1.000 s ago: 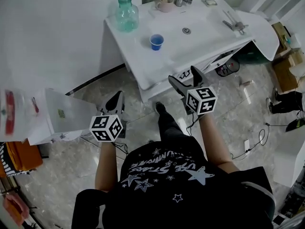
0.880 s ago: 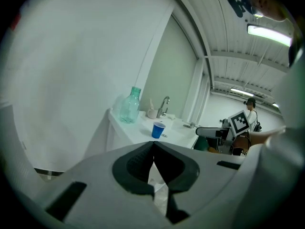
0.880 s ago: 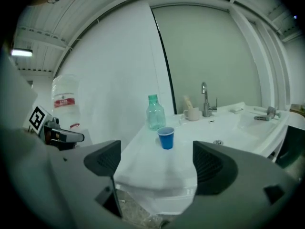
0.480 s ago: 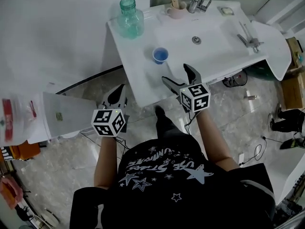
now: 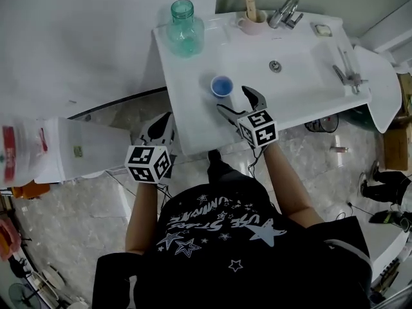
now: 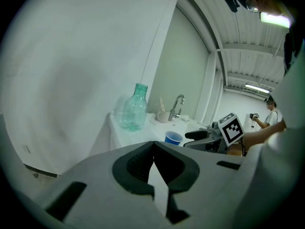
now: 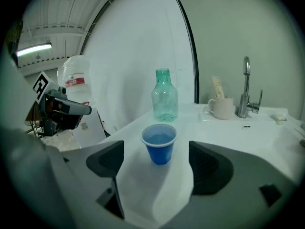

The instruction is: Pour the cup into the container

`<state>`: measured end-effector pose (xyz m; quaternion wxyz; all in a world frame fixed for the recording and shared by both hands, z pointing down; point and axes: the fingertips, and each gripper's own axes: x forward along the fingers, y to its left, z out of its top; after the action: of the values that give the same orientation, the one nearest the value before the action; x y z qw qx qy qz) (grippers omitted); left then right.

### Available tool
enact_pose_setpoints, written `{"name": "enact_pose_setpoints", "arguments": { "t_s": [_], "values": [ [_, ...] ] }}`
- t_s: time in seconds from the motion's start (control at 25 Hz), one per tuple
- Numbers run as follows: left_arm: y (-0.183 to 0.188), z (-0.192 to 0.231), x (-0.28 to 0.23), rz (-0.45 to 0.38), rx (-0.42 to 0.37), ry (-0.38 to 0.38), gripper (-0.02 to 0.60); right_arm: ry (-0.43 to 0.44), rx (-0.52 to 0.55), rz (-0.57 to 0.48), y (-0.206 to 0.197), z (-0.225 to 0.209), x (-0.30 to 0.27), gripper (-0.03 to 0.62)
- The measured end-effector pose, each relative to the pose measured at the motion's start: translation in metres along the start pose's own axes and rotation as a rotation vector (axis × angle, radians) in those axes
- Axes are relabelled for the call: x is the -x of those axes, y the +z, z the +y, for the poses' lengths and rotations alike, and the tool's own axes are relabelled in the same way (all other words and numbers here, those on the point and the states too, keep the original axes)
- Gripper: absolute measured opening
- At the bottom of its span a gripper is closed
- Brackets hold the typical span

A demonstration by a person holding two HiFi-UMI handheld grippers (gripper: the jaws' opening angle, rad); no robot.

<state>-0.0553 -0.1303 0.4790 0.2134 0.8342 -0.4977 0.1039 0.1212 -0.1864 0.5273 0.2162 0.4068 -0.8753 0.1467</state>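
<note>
On the white counter (image 5: 187, 76) stands an upright blue cup (image 7: 159, 149), liquid inside.

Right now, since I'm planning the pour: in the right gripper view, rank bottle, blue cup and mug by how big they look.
Largest: bottle and blue cup, about alike. The cup is nearer, so I won't rank them.
Smallest: mug.

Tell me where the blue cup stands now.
In the head view the blue cup stands on the white counter, left of the basin and nearer the person than the green bottle.
</note>
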Motion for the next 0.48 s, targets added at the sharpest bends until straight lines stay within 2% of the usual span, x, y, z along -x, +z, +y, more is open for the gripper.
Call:
{"name": "enact_pose_setpoints", "arguments": {
  "t_s": [0.2,0.48],
  "values": [
    [0.002,0.008,-0.008,-0.003,0.021,0.040,0.011,0.049,0.053,0.049,-0.009,-0.002,-0.020,0.422],
    [0.001,0.020,-0.017,0.003,0.032,0.088,0.010,0.098,0.156,0.062,-0.013,-0.008,-0.043,0.368]
  ]
}}
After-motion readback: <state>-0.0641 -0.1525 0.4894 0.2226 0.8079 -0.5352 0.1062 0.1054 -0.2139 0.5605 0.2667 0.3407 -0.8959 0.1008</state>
